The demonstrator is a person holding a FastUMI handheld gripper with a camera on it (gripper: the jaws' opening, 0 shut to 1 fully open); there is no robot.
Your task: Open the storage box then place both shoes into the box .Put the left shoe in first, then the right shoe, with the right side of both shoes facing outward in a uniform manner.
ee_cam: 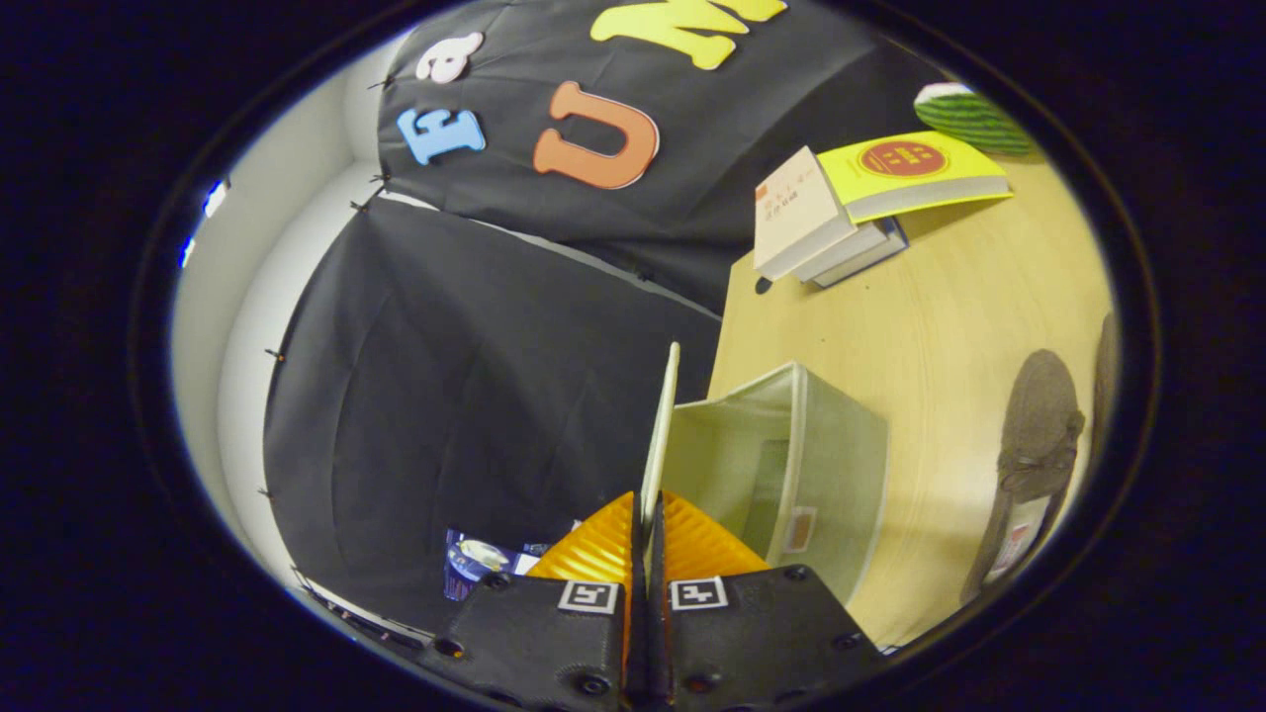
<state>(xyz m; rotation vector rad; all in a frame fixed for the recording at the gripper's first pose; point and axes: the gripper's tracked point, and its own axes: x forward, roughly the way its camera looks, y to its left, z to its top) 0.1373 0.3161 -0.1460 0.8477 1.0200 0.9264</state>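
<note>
My gripper [648,514] is shut on the thin pale lid [665,425] of the storage box [841,465], both fingers pressed on its edge. The lid stands swung up, seen edge-on, running away from my fingertips. The box is pale green fabric, open, with its inside showing empty beside the lid. A grey-brown shoe [1034,455] lies on the wooden table [940,316] past the box's far side. The edge of a second shoe [1106,371] shows just beyond the first.
A stack of books [821,213] with a yellow book [915,173] on top lies further along the table. A green striped melon-like object [969,117] sits behind them. The table's edge drops off near the lid.
</note>
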